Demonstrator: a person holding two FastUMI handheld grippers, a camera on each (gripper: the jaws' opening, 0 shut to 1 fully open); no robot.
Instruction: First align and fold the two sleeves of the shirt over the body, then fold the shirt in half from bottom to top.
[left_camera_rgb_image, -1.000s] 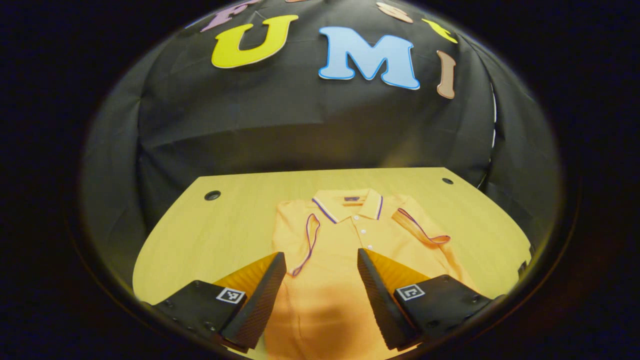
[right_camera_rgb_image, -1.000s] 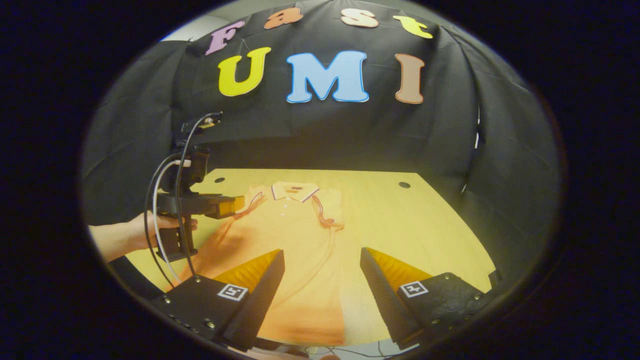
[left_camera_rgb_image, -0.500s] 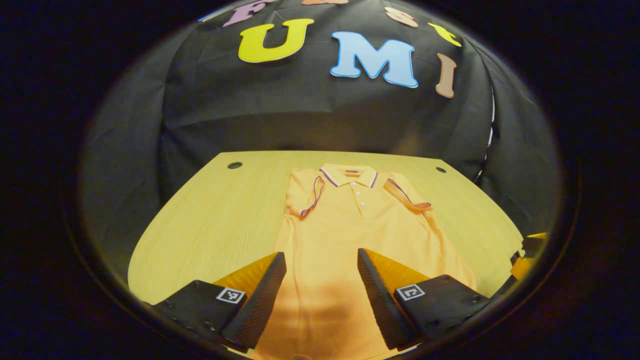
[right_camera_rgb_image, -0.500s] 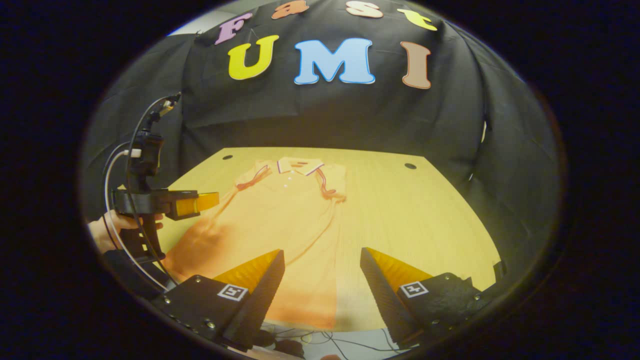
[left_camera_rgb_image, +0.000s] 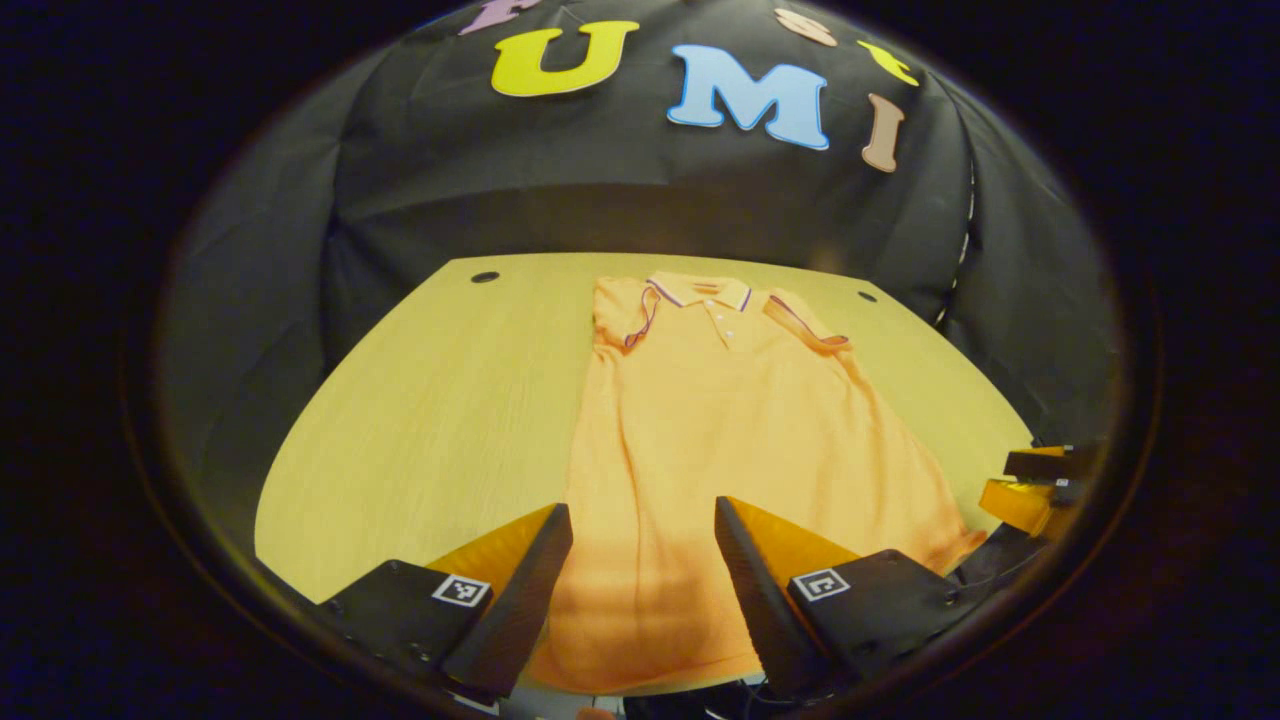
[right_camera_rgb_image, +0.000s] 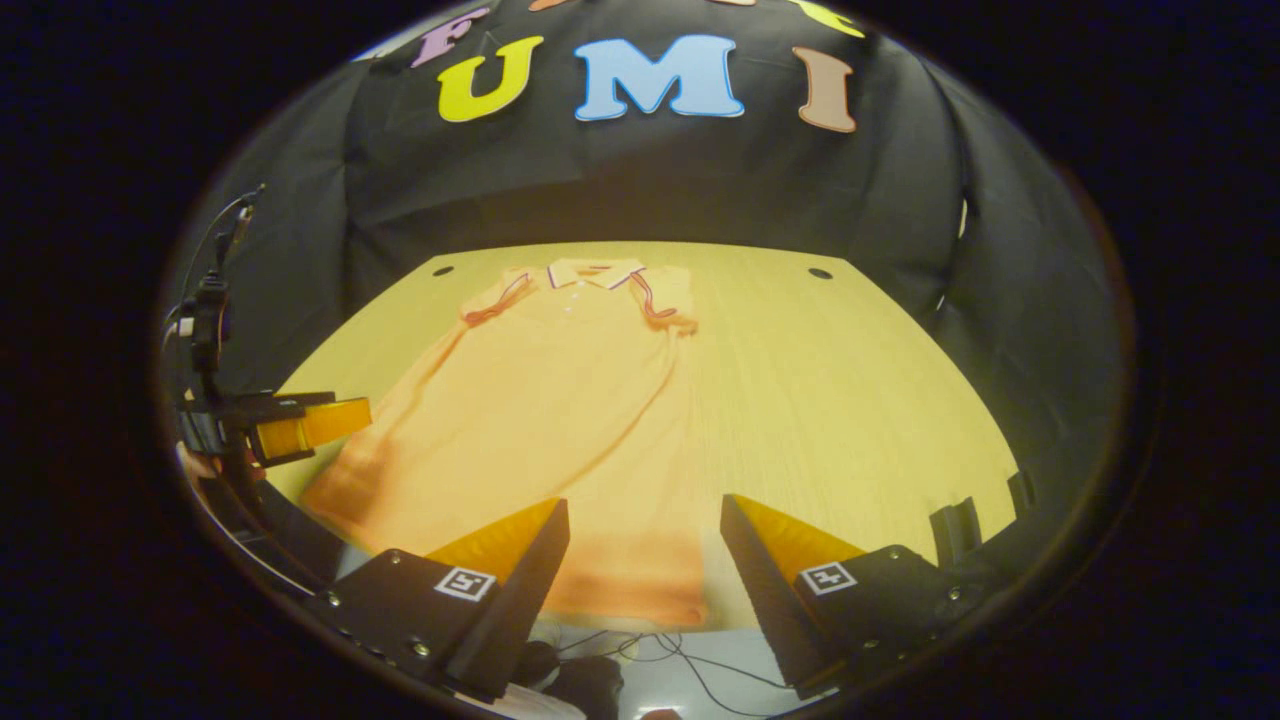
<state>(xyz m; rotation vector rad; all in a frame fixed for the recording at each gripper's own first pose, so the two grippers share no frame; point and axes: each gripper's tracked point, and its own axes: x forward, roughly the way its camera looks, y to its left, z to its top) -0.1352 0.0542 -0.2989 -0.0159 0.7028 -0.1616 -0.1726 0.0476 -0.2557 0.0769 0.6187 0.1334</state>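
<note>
An orange polo shirt (left_camera_rgb_image: 740, 420) lies flat on the wooden table (left_camera_rgb_image: 430, 400), collar at the far side and hem at the near edge. Both short sleeves are folded in over the chest, the left sleeve (left_camera_rgb_image: 630, 315) and the right sleeve (left_camera_rgb_image: 805, 325). My left gripper (left_camera_rgb_image: 641, 505) hovers open above the hem's left part, holding nothing. The right gripper (left_camera_rgb_image: 1020, 480) shows at the far right, just off the shirt's lower right corner. In the right gripper view, my right gripper (right_camera_rgb_image: 643, 502) is open over the shirt (right_camera_rgb_image: 540, 420) near its hem, and the left gripper (right_camera_rgb_image: 330, 420) floats beside the lower left corner.
The table (right_camera_rgb_image: 850, 400) has two small round holes near its far corners (left_camera_rgb_image: 485, 276) (right_camera_rgb_image: 820, 272). Black cloth walls close in behind and at both sides. Dark cables (right_camera_rgb_image: 680, 655) lie on the floor below the near table edge. Bare wood stretches on both sides of the shirt.
Both grippers have drawn back from the chest area toward the near edge, so the whole shirt and its hem now show. The shirt itself lies unchanged.
</note>
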